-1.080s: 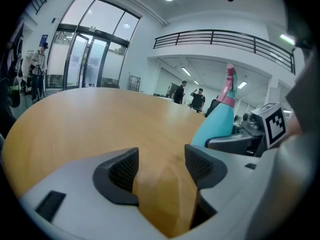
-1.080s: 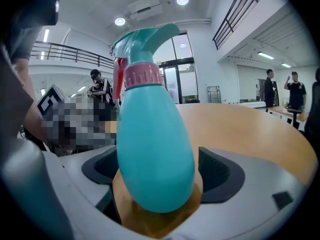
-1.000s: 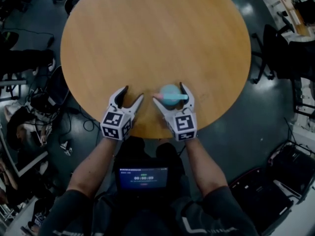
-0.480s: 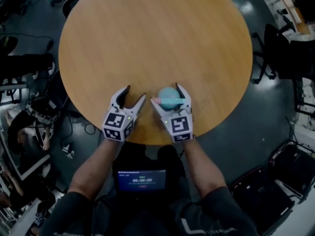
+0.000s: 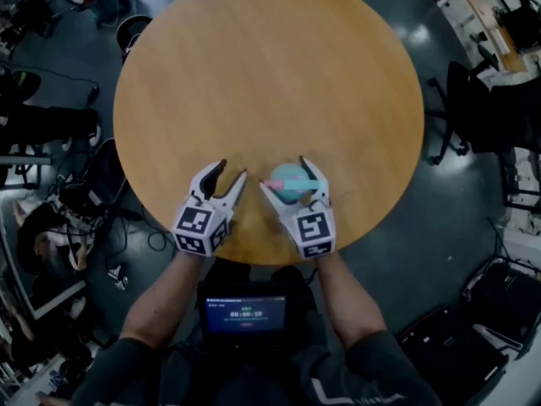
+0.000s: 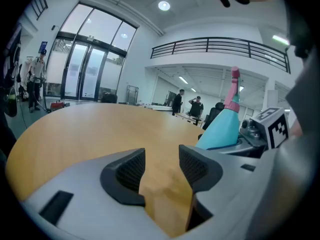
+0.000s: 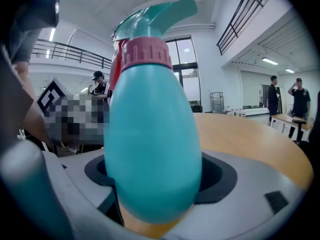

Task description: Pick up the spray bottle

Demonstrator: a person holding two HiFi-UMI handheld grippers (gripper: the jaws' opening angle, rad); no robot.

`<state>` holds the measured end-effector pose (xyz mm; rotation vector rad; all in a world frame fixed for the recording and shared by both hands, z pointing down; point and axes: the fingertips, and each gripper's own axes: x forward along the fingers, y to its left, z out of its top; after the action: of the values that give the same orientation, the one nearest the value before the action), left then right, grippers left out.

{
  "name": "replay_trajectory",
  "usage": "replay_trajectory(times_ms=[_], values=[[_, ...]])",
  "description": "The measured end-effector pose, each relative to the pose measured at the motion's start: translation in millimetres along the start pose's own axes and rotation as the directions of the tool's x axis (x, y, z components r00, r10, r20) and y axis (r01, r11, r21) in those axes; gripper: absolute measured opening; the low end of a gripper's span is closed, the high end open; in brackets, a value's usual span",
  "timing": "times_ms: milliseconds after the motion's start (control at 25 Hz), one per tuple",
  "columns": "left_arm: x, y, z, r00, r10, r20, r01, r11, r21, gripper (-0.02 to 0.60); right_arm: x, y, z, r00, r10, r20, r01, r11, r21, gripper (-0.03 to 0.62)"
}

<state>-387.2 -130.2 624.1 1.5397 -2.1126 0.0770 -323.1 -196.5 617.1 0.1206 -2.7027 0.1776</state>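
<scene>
A teal spray bottle (image 5: 292, 181) with a pink collar and teal trigger head stands upright between the fingers of my right gripper (image 5: 286, 176), near the round wooden table's (image 5: 270, 74) front edge. The right jaws are closing, and both pads press the bottle's belly (image 7: 150, 134). Its base looks slightly off the wood in the right gripper view. To the left, my left gripper (image 5: 232, 171) hovers over bare wood. Its jaws are closing with nothing between them (image 6: 162, 166). The left gripper view shows the bottle (image 6: 222, 129) off to its right.
A tablet (image 5: 245, 312) sits at the person's lap below the table edge. Dark office chairs (image 5: 461, 100) stand to the right of the table. Cables and gear lie on the floor at left (image 5: 51, 184). People stand far off in the hall.
Both grippers have lifted a little and shifted slightly. The left jaws have narrowed. The right jaws have drawn in on the bottle, which stays between them.
</scene>
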Motion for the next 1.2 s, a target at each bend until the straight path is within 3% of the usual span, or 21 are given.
replay_trajectory(times_ms=[200, 280, 520, 720, 1000, 1200], values=[[-13.4, -11.5, 49.8, 0.996, -0.014, 0.092, 0.013, 1.000, 0.017, 0.175, -16.5, -6.9, 39.5, 1.000, 0.012, 0.027, -0.012, 1.000, 0.015, 0.439], [-17.1, -14.3, 62.5, 0.993, -0.017, 0.115, 0.014, 0.999, 0.032, 0.098, -23.1, -11.1, 58.6, 0.999, 0.006, 0.047, -0.006, 1.000, 0.016, 0.439], [-38.4, -27.8, 103.7, 0.983, -0.030, 0.183, 0.030, 1.000, 0.005, 0.004, -54.3, -16.6, 118.0, 0.996, -0.028, 0.090, 0.026, 0.999, 0.025, 0.439], [-52.4, -49.3, 140.6, 0.967, -0.097, 0.237, 0.091, 0.995, 0.035, 0.002, -73.0, -11.1, 158.7, 0.985, -0.025, 0.169, 0.025, 1.000, 0.001, 0.439], [-61.3, -86.1, 154.9, 0.957, -0.188, 0.220, 0.177, 0.982, 0.069, 0.000, -96.1, -11.9, 159.2, 0.983, -0.071, 0.172, 0.074, 0.997, -0.010, 0.439], [-49.8, -118.8, 147.9, 0.946, -0.266, 0.186, 0.251, 0.963, 0.101, 0.000, -143.1, -25.8, 151.5, 0.967, -0.166, 0.192, 0.163, 0.986, 0.030, 0.439]])
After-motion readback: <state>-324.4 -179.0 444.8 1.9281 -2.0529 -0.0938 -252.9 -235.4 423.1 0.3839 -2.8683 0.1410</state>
